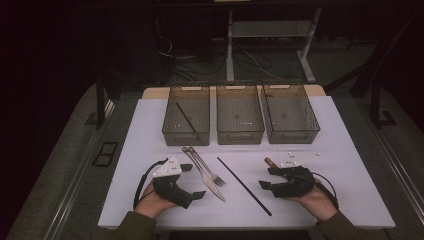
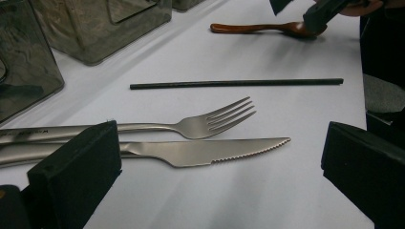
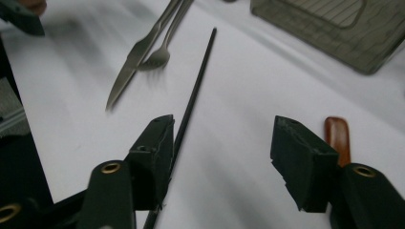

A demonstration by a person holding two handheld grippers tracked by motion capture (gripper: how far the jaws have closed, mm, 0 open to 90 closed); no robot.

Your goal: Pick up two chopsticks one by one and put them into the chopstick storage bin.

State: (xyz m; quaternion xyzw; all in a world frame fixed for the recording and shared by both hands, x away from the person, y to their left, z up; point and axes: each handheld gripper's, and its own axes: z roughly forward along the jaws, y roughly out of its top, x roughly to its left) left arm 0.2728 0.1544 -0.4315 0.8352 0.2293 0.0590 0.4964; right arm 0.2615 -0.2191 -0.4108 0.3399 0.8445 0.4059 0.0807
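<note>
High view has the white desk (image 1: 150, 200) set up like a cutlery-sorting job, so going left to right. Along the far edge sit three smoky translucent plastic bins with ribbed floors; the left bin (image 1: 186, 115) already has one thin black chopstick (image 1: 186, 118) leaning across it, while the middle bin (image 1: 239, 115) and right bin (image 1: 290, 113) look bare, probably one bin per kind of utensil.

Near the front left corner the left gripper (image 1: 196, 181) rests on the desk in the person's hand, jaws wide apart with nothing between them, aimed across at the cutlery. Just beside it lie a brushed steel fork (image 2: 191, 125) and a steel knife with a serrated edge (image 2: 205, 151), side by side and touching, handles toward the bins. Smooth, shiny, flat stuff, so probably slippery to pinch.

Next over, a second long matte black chopstick (image 1: 244, 185) lies diagonally mid-desk, well apart from its mate.

Toward the front right, the right gripper (image 3: 222, 157) hangs low with its padded black jaws about half open and gripping nothing. The chopstick runs just under one jaw. A glossy reddish-brown wooden spoon (image 2: 267, 27) lies just beside the other, its handle end (image 3: 337, 136) peeking out. My guess is the spoon's the target, since the jaws sit right on top of it.
</note>
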